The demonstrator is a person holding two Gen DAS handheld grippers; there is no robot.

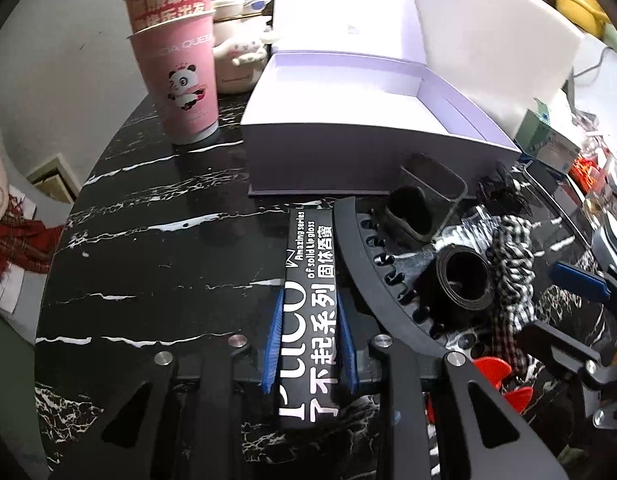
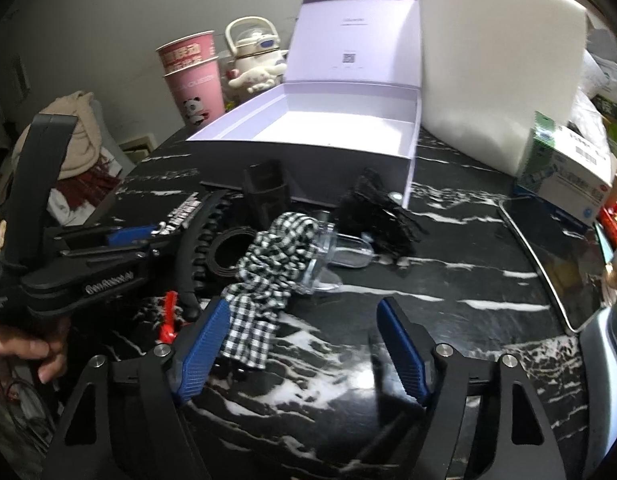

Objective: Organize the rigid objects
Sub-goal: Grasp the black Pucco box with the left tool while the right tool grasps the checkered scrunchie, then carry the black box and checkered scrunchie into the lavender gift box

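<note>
My left gripper is shut on a long black lip-gloss box with white lettering, held low over the black marble table; it also shows in the right wrist view. An open lilac box stands just beyond, empty inside. My right gripper is open and empty above the table, beside a checkered black-and-white scrunchie. Nearby lie a black comb, a black tape roll, a black holder, a clear plastic piece and a black fabric clip.
Stacked pink paper cups and a white kettle stand at the back left. A white foam block stands behind the box. Medicine boxes and a dark tray are at the right. A red clip lies near the comb.
</note>
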